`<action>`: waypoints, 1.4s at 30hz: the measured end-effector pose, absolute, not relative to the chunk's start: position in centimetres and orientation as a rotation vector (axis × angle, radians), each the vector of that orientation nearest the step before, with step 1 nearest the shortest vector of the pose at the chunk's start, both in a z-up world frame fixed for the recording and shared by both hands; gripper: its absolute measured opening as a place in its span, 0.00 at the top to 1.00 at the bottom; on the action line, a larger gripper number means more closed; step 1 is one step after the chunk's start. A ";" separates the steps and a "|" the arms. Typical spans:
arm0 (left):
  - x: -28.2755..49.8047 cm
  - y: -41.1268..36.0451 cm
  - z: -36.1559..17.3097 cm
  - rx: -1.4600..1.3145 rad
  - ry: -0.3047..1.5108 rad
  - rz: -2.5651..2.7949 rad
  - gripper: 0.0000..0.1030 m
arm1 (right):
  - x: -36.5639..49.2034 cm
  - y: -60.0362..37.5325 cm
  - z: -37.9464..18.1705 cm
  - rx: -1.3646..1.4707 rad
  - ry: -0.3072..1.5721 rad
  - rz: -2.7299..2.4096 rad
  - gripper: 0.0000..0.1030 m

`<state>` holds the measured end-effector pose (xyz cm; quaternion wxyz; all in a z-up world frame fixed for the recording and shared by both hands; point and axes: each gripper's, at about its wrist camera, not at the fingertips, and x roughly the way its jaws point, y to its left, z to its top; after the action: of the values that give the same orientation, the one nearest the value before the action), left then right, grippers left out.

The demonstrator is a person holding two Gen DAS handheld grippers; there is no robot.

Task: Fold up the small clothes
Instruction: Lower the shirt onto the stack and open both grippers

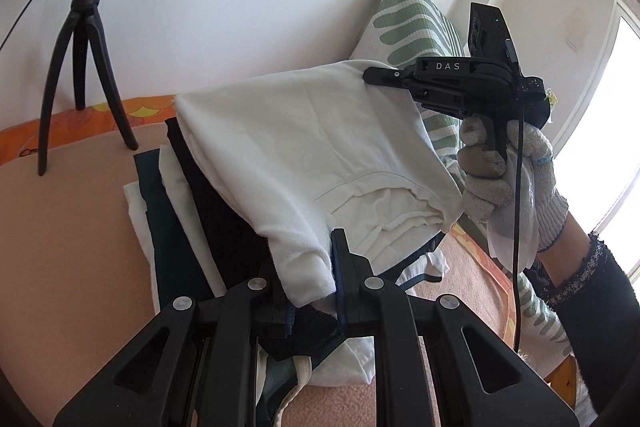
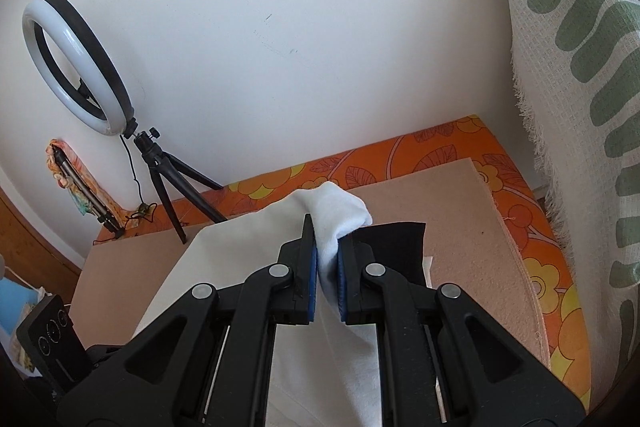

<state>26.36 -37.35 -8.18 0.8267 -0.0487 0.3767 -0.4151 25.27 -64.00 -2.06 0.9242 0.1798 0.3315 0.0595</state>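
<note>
Garment: white garment (image 1: 316, 143) lifted off the pile, stretched between both grippers, centre of the left wrist view; left gripper (image 1: 312, 291) at lower centre is clamped on its lower corner, cloth pinched between the blue-padded fingers; right gripper (image 1: 370, 74) at right of centre, seen side-on with "DAS" on the body, bites the upper right corner, jaws closed on the fabric; gloved right hand (image 1: 508, 179) holds its handle at right edge, black cable hanging down past the glove.

Right wrist view: right gripper (image 2: 327, 247) at centre, jaws closed on a bunched white fold that pokes out above the fingertips; rest of the white garment (image 2: 224, 267) runs down toward lower left of frame.

Under the lifted piece in the left view: stack of folded clothes (image 1: 192, 211), dark and white layers, lying on a peach blanket (image 1: 68, 227); orange floral sheet (image 2: 432, 143) shows along the blanket's far and right edges.

Background: ring light (image 2: 72, 63) on a black tripod (image 2: 176, 179) at upper left of the right view, against the white wall; green-and-white patterned cushion (image 2: 580, 67) along the right edge.
</note>
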 end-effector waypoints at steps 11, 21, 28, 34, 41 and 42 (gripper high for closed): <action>24.0 -36.6 -9.0 0.045 0.882 -0.789 0.37 | 25.5 -65.4 -2.8 0.311 0.720 -0.122 0.56; 22.1 -36.0 -8.2 0.098 0.873 -0.735 0.37 | 22.7 -65.8 -1.1 0.339 0.700 -0.155 0.38; 19.6 -34.8 -5.5 0.144 0.781 -0.675 0.22 | 19.4 -63.9 0.6 0.334 0.679 -0.175 0.28; 17.9 -33.1 -3.6 0.133 0.755 -0.647 0.22 | 15.8 -60.4 2.5 0.258 0.656 -0.188 0.18; 15.1 -30.6 -1.5 0.135 0.696 -0.639 0.22 | 11.7 -56.7 3.8 0.233 0.626 -0.206 0.10; 14.7 -30.3 -1.2 0.139 0.685 -0.638 0.22 | 11.2 -56.1 3.9 0.229 0.622 -0.211 0.09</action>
<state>14.67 -30.27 -1.22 0.8900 0.0672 0.3299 -0.3074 11.16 -56.12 3.92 0.9401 0.1120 0.3049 -0.1035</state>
